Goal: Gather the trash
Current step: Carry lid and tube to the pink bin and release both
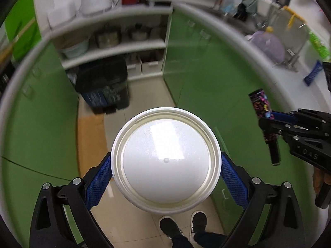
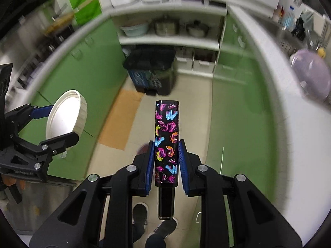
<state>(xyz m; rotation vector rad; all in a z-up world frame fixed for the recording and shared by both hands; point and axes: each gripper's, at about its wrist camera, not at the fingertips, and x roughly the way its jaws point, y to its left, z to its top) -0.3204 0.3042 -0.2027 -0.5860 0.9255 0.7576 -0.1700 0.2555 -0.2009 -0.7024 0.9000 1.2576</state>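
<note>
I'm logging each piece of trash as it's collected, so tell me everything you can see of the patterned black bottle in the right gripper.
The bottle is slim and tall, its long glossy black cap printed with pink, blue, orange and yellow shoe shapes, above a short dark glass-like base at the end nearest the camera. It looks closed and intact. The right gripper holds it by the cap, a blue pad on either side, pointing it away from the camera over the tiled floor. Nothing else touches it. Contents cannot be seen.

Black bin [image 2: 152, 72], orange mat [image 2: 121, 118] on floor [image 2: 192, 111]
</note>
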